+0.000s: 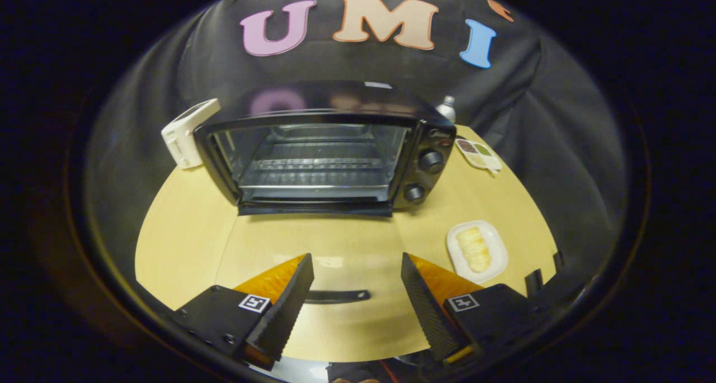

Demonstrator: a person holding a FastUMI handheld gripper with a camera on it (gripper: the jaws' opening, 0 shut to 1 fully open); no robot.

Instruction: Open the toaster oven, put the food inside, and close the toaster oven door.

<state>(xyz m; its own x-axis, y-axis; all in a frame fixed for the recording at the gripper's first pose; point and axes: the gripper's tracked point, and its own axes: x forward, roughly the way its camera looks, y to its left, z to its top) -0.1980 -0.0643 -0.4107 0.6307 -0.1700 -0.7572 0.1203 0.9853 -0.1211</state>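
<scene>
Your hand-held gripper is spread wide, its two fingers well apart and pinching nothing; bare counter shows between them. A dark handle lies flat between the fingers, on what seems to be the lowered glass door of the toaster oven, though the glass is hard to separate from the counter beneath it.

The toaster oven stands beyond the fingers with its open mouth facing you, its long axis running side to side across the counter. You can see the wire rack inside, and two round knobs stacked on the panel at its right end. The cavity's far wall is dim and reflective, so little else inside can be made out.

The food is a pale, lumpy piece lying on a small white plate, ahead of the right finger and to its outer side, well apart from the oven. Its long axis runs roughly toward and away from you. What kind of food it is you cannot tell.

A white device leans at the oven's left rear corner. A bottle pokes up behind the oven, mostly hidden. A small divided tray sits to the oven's right.
</scene>
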